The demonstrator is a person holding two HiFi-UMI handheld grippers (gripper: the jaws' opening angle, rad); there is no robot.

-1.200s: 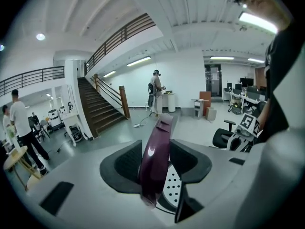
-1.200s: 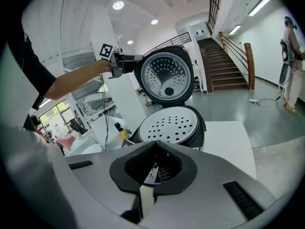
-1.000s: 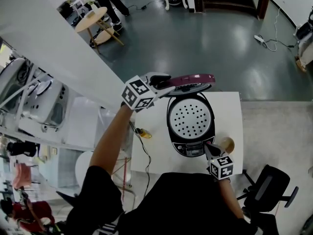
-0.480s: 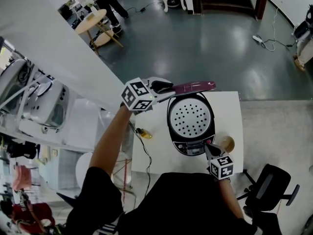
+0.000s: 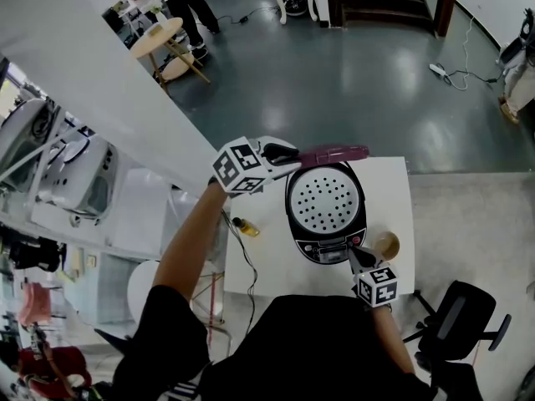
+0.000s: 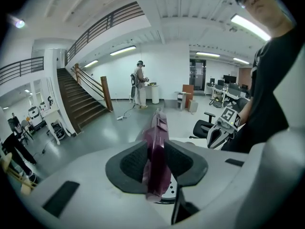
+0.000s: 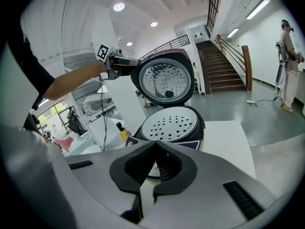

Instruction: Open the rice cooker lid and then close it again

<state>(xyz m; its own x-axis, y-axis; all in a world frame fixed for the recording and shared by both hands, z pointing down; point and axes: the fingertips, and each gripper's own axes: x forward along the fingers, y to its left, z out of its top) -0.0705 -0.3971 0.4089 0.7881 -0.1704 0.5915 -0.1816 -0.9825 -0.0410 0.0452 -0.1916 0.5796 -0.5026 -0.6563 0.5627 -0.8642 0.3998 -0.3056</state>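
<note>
The head view shows the raised lid (image 5: 334, 152) only as a thin magenta edge above the open rice cooker (image 5: 326, 215) on the white desk (image 5: 393, 186); the right gripper view reveals its shiny inner face. The fingers of the left gripper (image 6: 157, 162) are closing on the lid's rim. Those of the right gripper (image 7: 155, 168) meet, empty, beside the front panel (image 5: 324, 253), whose print is unreadable.

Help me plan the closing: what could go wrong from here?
1. The left gripper is closing its jaws on only the thin edge of the lid; it might slip and slam down.
2. The right gripper, shut, sits at the front of the cooker; the lid could strike it.
3. It could also tip the cup beside it.
</note>
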